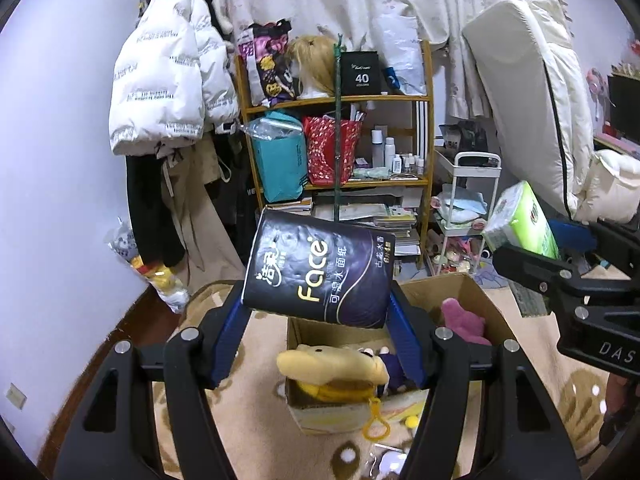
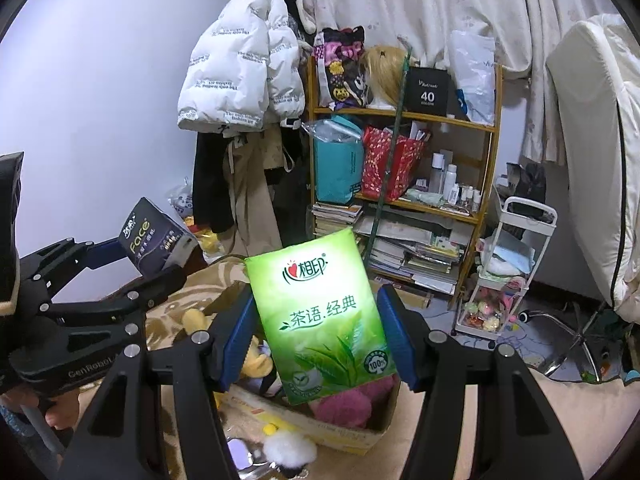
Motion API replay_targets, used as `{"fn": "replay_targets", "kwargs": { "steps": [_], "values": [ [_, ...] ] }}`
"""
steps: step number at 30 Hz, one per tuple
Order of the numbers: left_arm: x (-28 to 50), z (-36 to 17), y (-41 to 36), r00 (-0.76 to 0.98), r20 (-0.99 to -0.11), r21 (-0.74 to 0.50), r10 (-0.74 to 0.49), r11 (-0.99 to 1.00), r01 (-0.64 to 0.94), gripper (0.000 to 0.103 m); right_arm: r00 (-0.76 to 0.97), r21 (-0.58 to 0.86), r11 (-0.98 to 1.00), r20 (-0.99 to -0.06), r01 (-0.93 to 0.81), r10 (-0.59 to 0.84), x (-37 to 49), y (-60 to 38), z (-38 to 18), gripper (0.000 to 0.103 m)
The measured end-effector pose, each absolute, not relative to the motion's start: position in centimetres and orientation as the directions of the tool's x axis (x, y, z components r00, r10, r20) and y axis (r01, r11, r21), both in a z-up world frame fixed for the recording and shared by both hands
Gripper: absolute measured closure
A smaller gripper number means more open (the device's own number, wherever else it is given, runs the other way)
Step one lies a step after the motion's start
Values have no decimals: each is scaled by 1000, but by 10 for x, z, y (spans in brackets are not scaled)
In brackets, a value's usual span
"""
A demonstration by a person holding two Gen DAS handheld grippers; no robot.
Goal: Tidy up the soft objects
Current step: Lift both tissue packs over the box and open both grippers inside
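Note:
My left gripper (image 1: 316,300) is shut on a dark navy tissue pack (image 1: 320,270) printed "Face", held in the air above a cardboard box (image 1: 320,420). That box holds a yellow plush toy (image 1: 332,368) and a pink plush (image 1: 464,318). My right gripper (image 2: 316,320) is shut on a green tissue pack (image 2: 324,320), upright over the same box (image 2: 352,436) with the pink plush (image 2: 348,404) below it. The right gripper with the green pack (image 1: 520,220) shows at the right of the left wrist view. At the left of the right wrist view is the navy pack (image 2: 154,242).
The box stands on a beige patterned rug (image 1: 256,420). Behind it is a wooden shelf (image 1: 340,100) full of bags, bottles and books, a white trolley (image 2: 516,272), hanging coats (image 1: 168,80) and a white mattress (image 1: 532,100). A white fluffy ball (image 2: 290,446) lies before the box.

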State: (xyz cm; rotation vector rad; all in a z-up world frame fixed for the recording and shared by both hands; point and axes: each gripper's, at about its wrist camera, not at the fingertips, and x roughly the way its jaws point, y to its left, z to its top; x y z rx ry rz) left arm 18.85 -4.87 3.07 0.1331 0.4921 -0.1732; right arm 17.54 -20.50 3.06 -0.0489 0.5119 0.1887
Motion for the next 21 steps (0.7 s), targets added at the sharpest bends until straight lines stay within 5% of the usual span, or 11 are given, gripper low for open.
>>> {"fn": "replay_targets", "kwargs": {
  "steps": [21],
  "values": [
    [233,-32,-63,796,-579,49,-180,966,254,38,750,203,963,-605,-176,265,226,-227,-52,39]
  ]
}}
